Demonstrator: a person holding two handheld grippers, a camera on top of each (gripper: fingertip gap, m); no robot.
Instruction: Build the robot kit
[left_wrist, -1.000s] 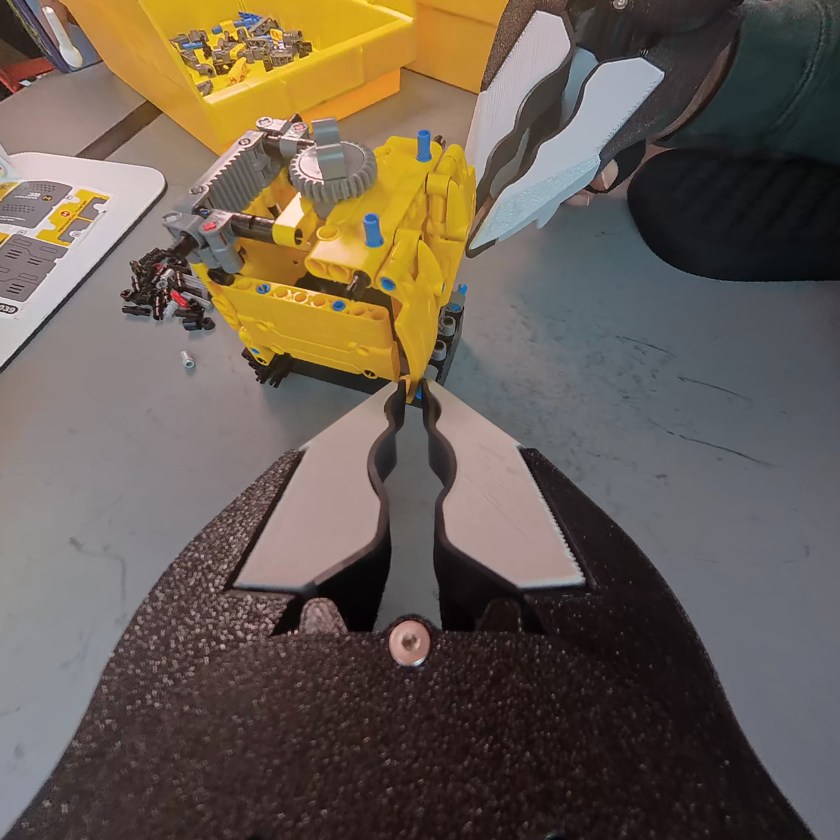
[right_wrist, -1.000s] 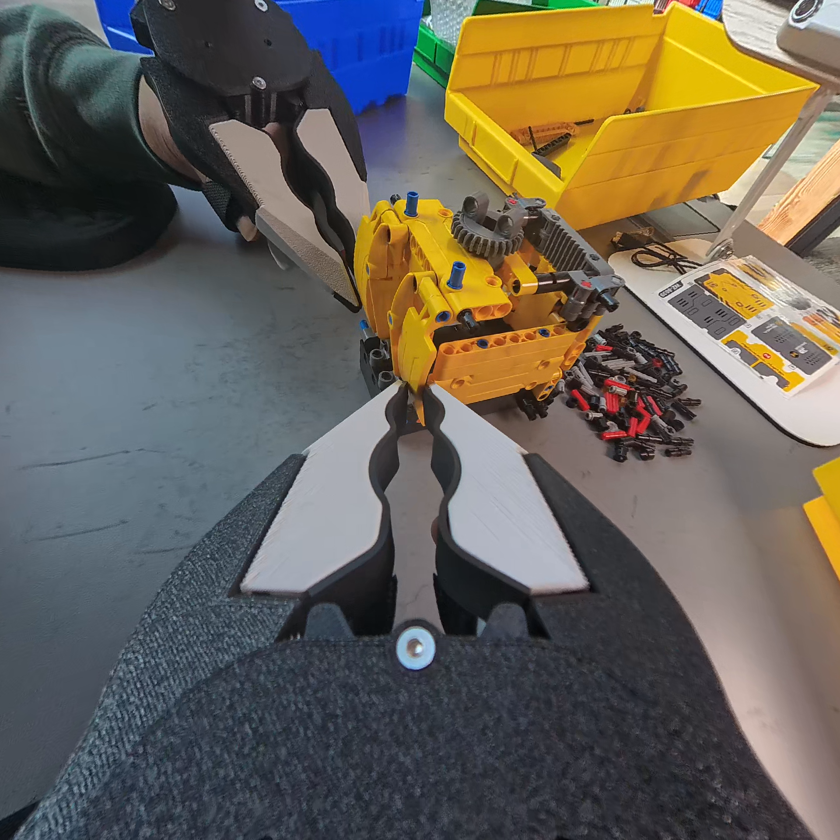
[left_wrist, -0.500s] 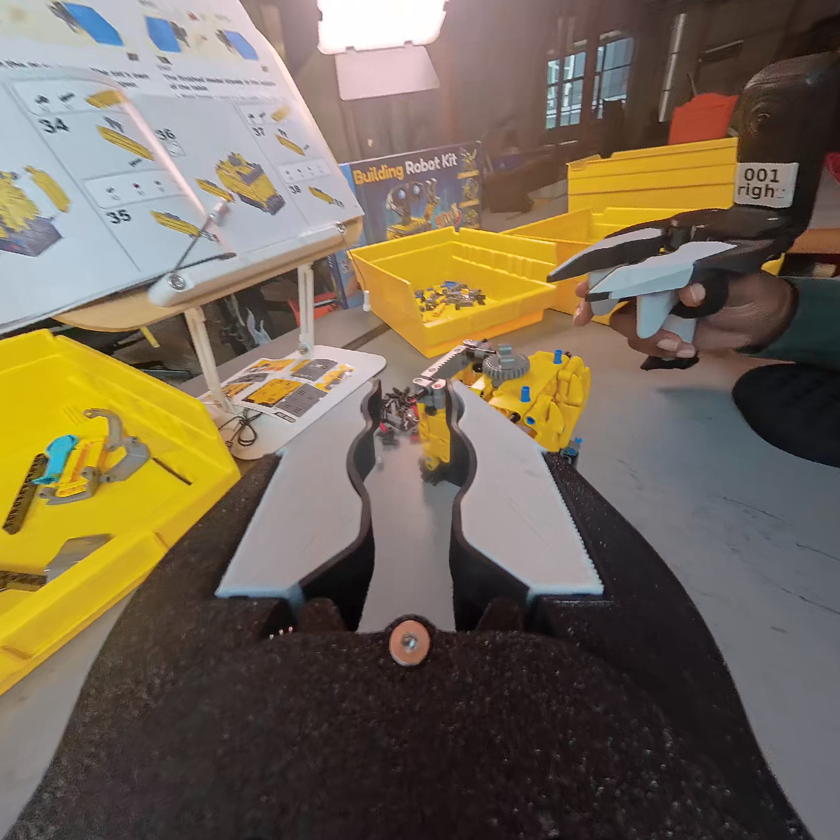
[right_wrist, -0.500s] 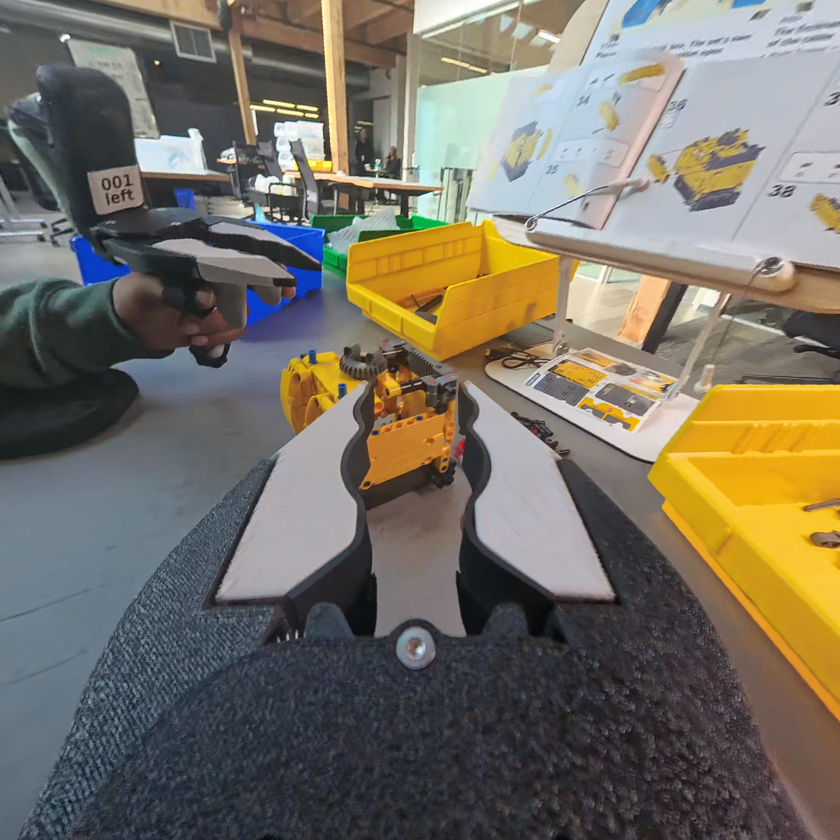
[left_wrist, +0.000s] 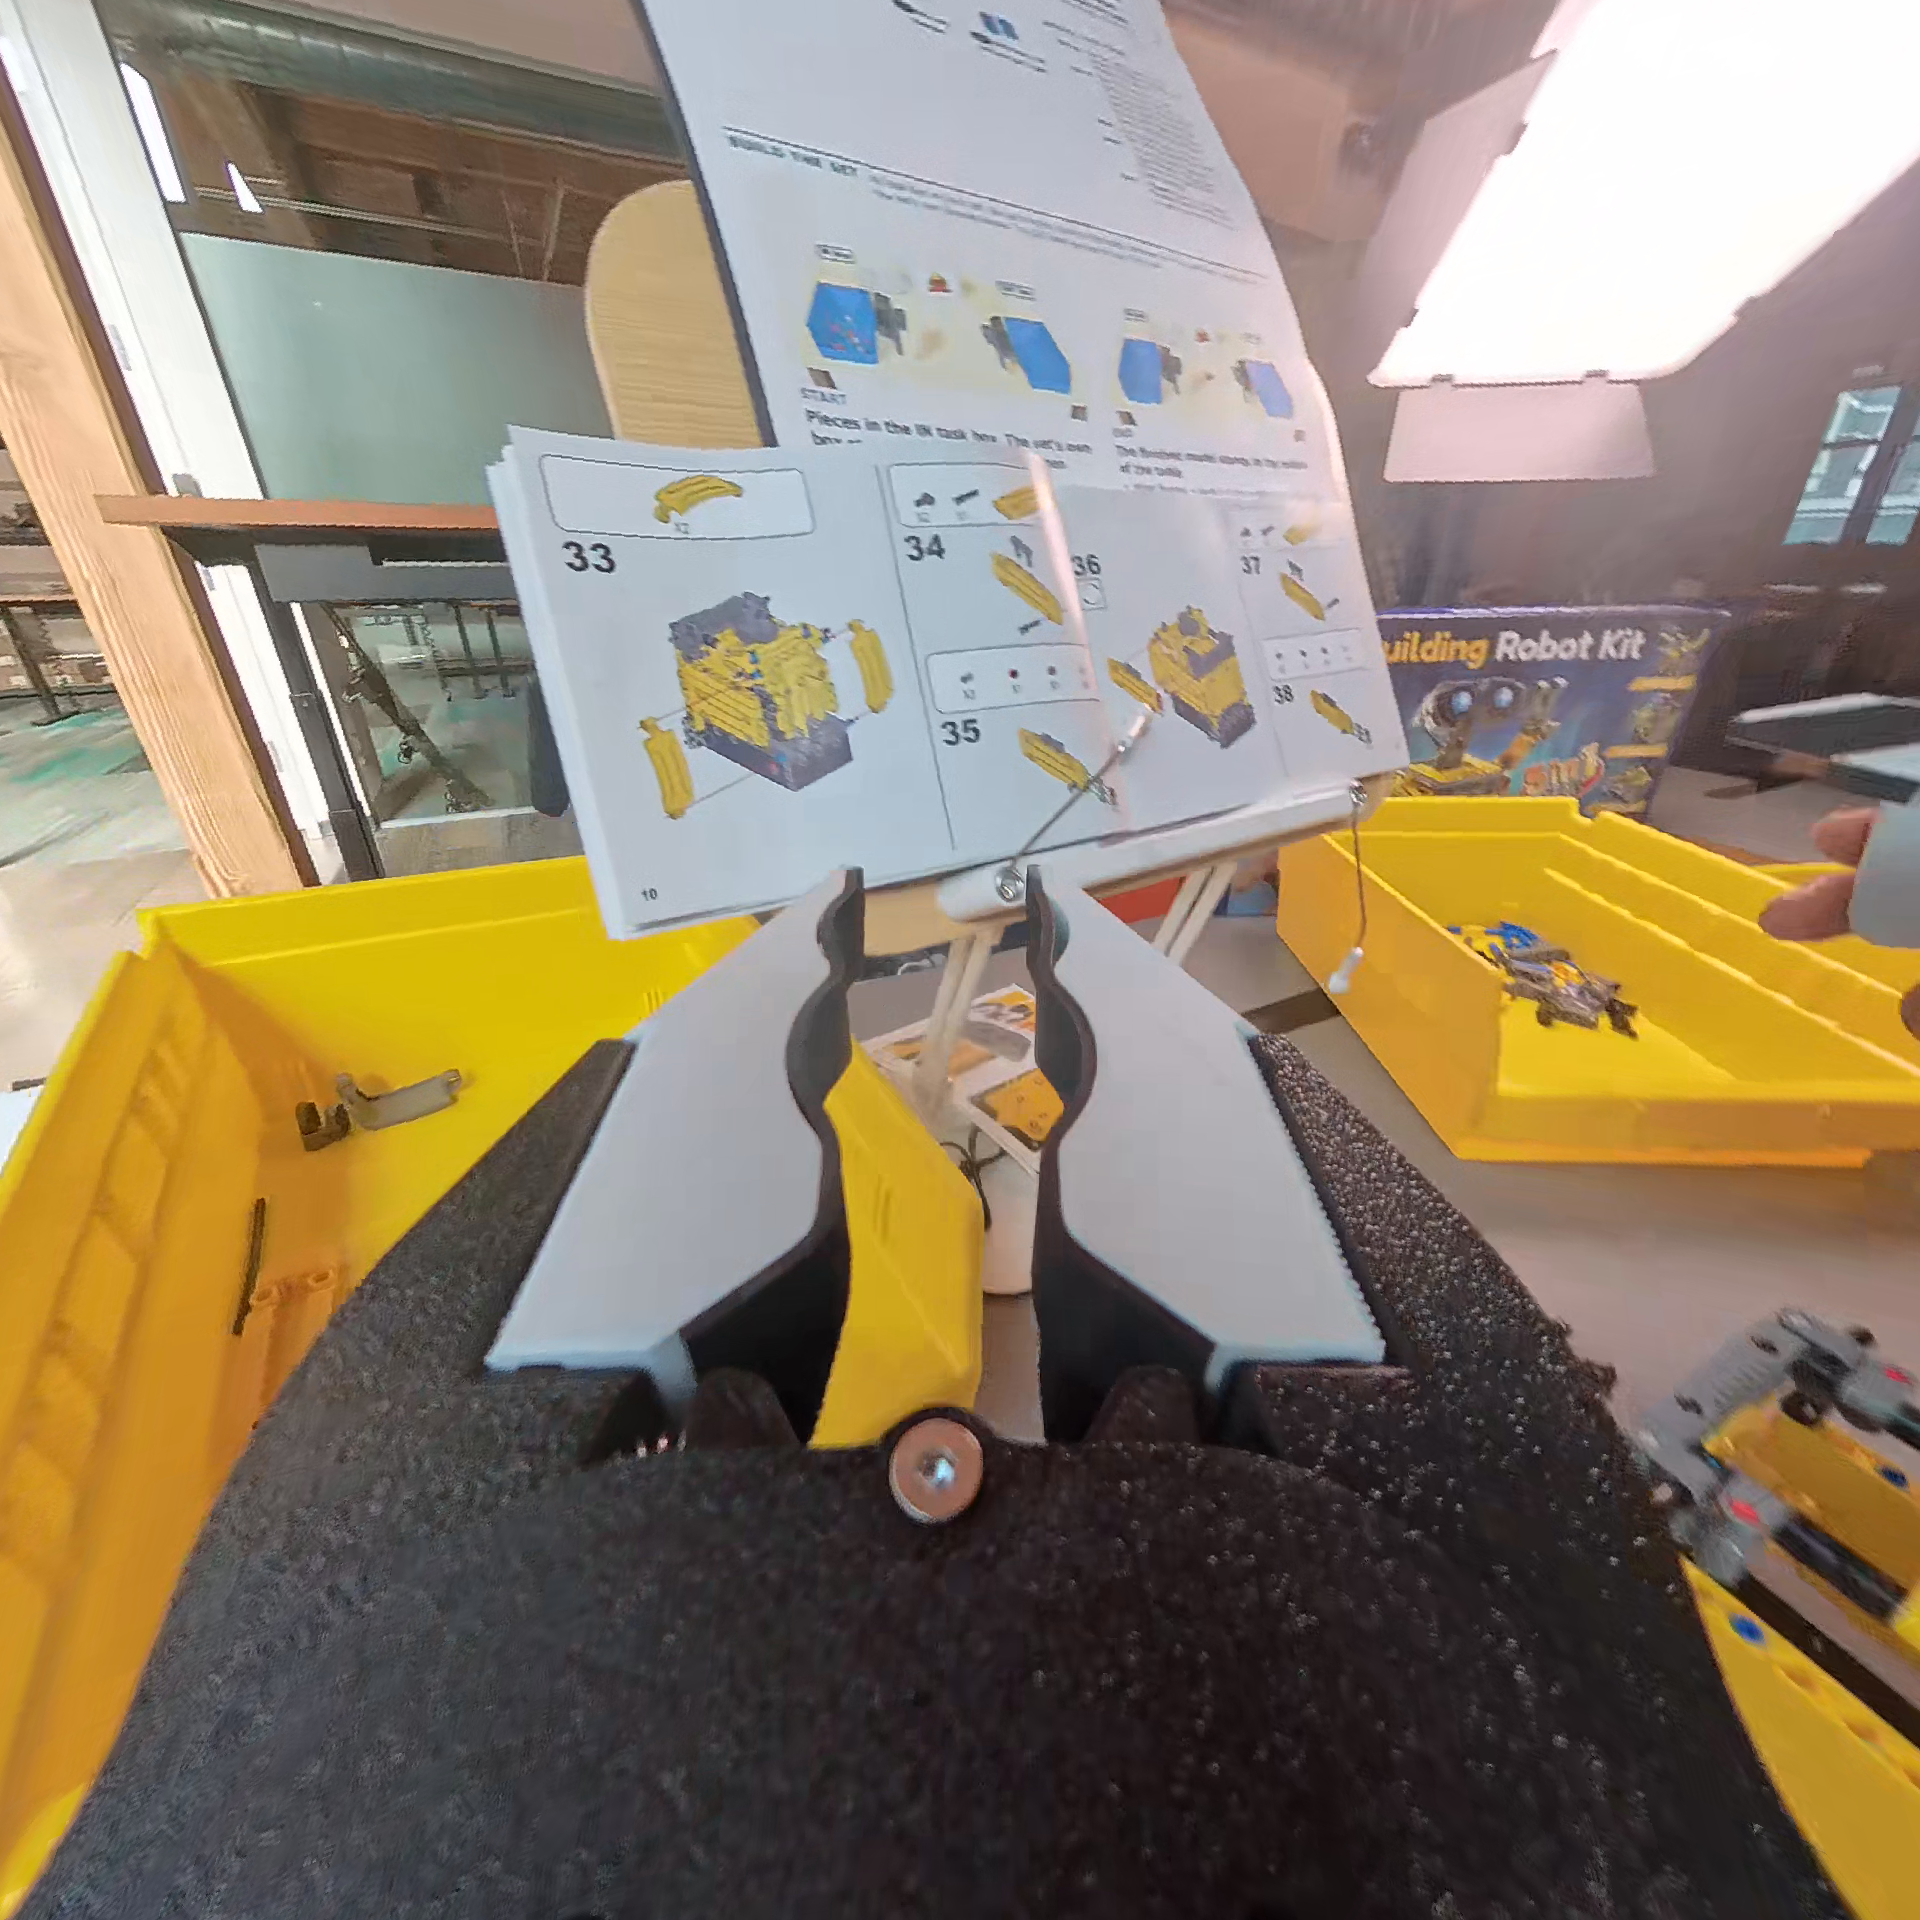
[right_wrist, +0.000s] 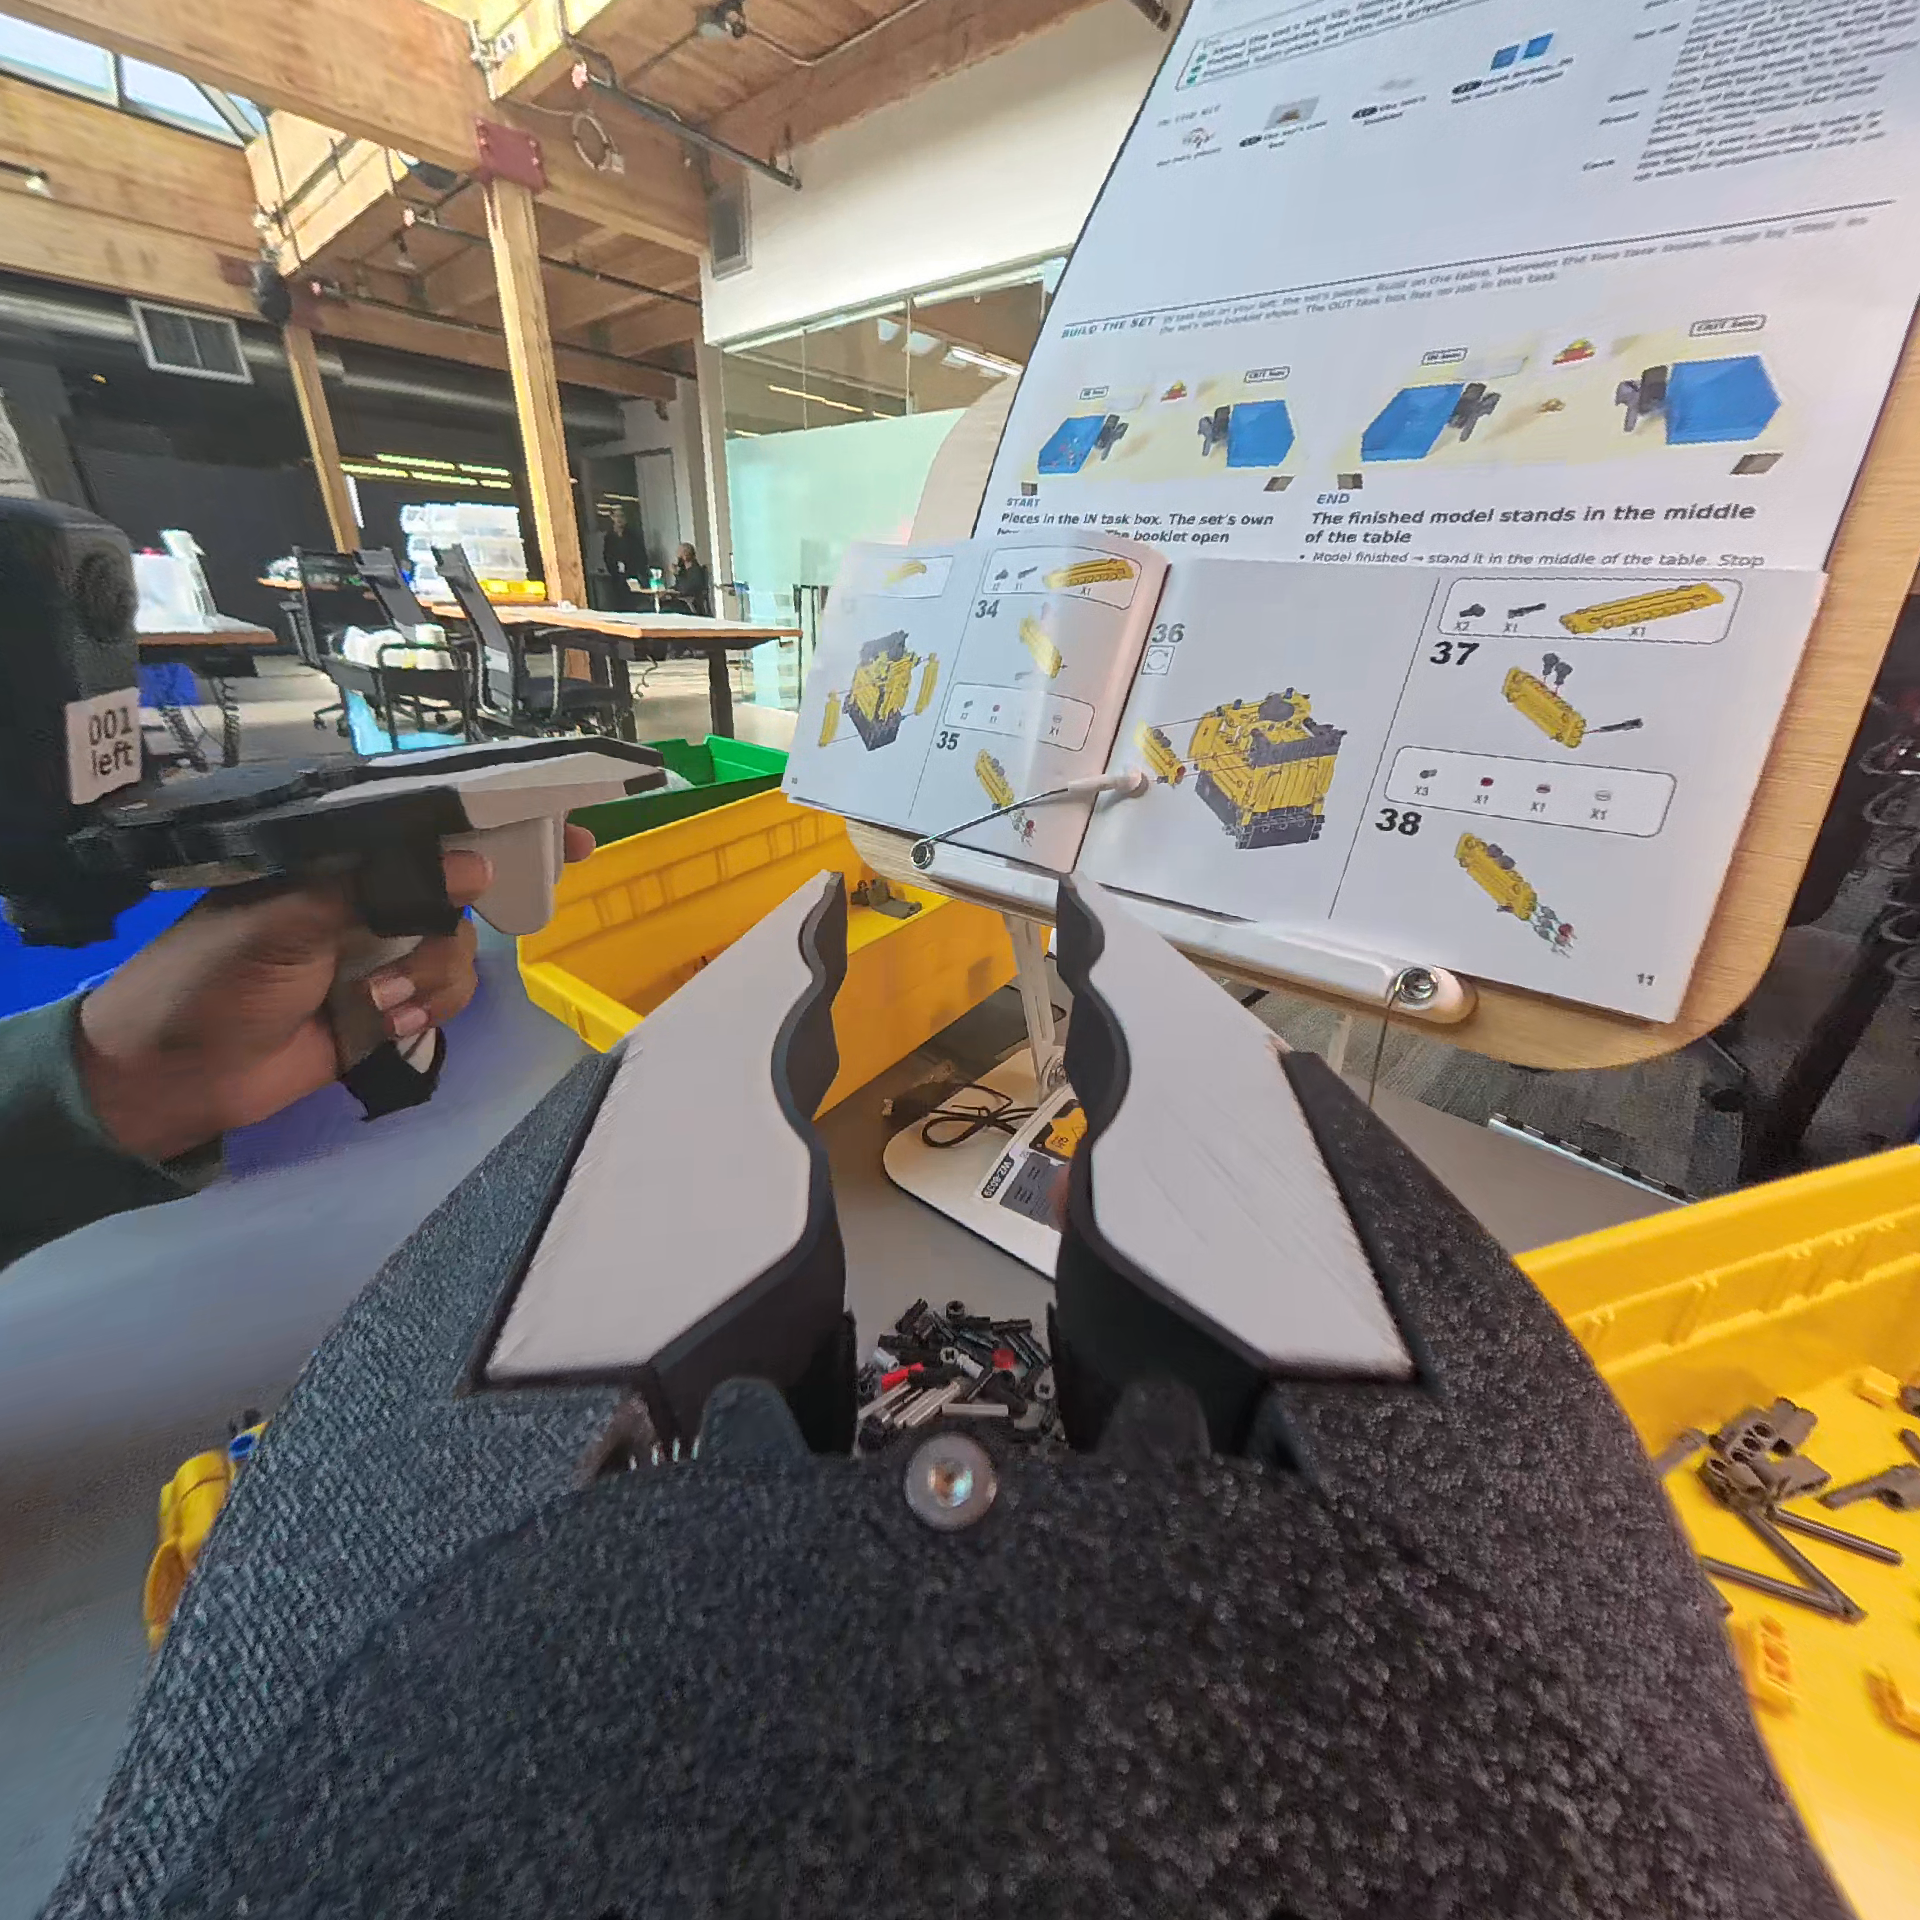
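**Both grippers raised off the model, jaws parted and empty**

Since the earlier frames, both grippers have been lifted from the yellow brick model and tilted up toward the instruction booklet; the jaws, nearly closed on the model a second ago, have been spread.

The left gripper (left_wrist: 940, 904) is held with a moderate gap between its two fingers. Nothing is gripped or touched. Through the gap, a corner of a yellow bin (left_wrist: 125, 1195) and the white stand foot are seen. The right gripper (right_wrist: 945, 904) is opened to a similar width and is likewise empty; a heap of small black, grey and red pins (right_wrist: 951, 1371) is seen on the table between the finger roots.

Each finger is faced with a smooth pale-grey plate on a black, wavy-edged core; the gripper bodies are of rough, grainy black material.

The brick model (left_wrist: 1808, 1475), yellow with grey toothed parts, is seen blurred at 4 o'clock in the left wrist view, and only its yellow edge at 8 o'clock in the right wrist view.

The booklet (right_wrist: 1309, 769), open at two pages, is clipped on a tilted wooden board at 12 to 1 o'clock. Two yellow bins are counted in each view. The left gripper is also shown at 9 o'clock in the right wrist view, held in a hand (right_wrist: 260, 1018).
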